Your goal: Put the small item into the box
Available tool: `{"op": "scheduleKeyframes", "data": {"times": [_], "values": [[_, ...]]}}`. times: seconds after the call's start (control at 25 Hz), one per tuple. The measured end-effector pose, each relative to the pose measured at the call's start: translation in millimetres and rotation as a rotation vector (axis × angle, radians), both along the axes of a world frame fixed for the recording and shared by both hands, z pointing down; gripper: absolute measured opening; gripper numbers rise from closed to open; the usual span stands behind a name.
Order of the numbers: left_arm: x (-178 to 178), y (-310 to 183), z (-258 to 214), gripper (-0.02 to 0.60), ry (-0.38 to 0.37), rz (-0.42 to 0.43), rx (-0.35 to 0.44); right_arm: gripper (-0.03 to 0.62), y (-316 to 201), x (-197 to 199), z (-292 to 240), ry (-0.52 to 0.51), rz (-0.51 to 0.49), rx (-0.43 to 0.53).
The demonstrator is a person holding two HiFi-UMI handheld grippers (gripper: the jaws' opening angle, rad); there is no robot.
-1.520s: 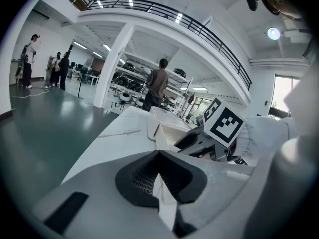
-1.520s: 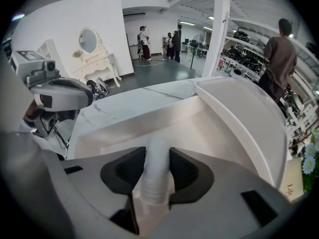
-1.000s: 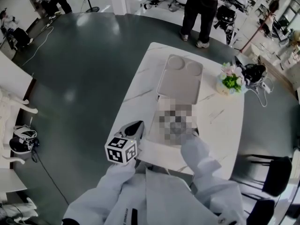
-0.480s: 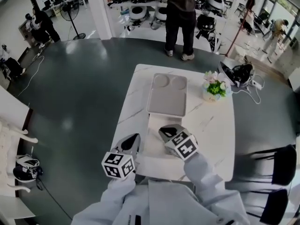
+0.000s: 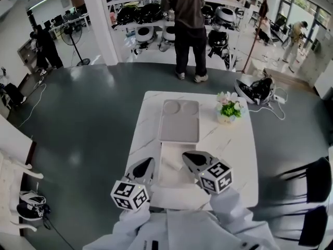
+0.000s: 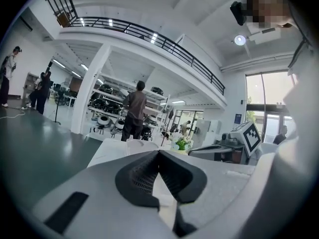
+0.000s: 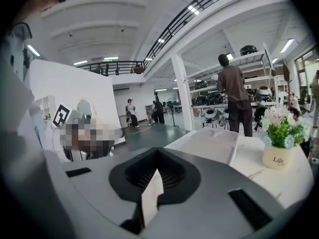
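Observation:
A white box lies along the middle of the white marble table (image 5: 237,155). Its far half (image 5: 179,120) has two round dents, and a flat white part (image 5: 174,165) lies nearer to me. No small item shows in any view. My left gripper (image 5: 149,163) hovers at the near left of the flat part, jaws shut and empty. My right gripper (image 5: 187,156) hovers over its near right side, also shut with nothing seen between its jaws. The left gripper view looks past its shut jaws (image 6: 158,152) at the box (image 6: 141,145). The right gripper view shows its shut jaws (image 7: 158,152) and the box (image 7: 209,142).
A pot of flowers (image 5: 229,111) stands at the table's far right, beside the box. A person (image 5: 188,30) stands past the far end, by shelves. A dark bag (image 5: 256,90) lies on the floor at the right. Black chairs (image 5: 307,184) stand right of the table.
The right gripper has come out from the hidden patch over the box and now sits nearer to me. The view has tilted up to the room; the left gripper has barely moved.

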State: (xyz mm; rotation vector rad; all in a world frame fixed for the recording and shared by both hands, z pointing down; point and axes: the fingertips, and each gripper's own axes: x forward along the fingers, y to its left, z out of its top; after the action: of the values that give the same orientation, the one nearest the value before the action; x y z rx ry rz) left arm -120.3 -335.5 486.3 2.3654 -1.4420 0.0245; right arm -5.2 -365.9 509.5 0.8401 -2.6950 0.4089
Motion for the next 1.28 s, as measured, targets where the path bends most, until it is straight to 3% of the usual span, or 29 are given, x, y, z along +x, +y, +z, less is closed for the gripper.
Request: {"op": "scheduleKeyframes", "data": {"times": [0.56, 0.96, 1.28], "values": [[0, -2, -47, -0.002, -0.042, -0.028, 0.149, -0.006, -8, 64, -76, -0.283, 0.219, 0.140], [-19, -4, -76, -0.002, -0.066, -0.126, 0.227, -0.008, -14, 102, -103, -0.325, 0.327, 0.243], [-35, -2, -83, -0.002, -0.093, -0.193, 0.250, -0.008, -18, 117, -105, -0.315, 0.375, 0.270]]}}
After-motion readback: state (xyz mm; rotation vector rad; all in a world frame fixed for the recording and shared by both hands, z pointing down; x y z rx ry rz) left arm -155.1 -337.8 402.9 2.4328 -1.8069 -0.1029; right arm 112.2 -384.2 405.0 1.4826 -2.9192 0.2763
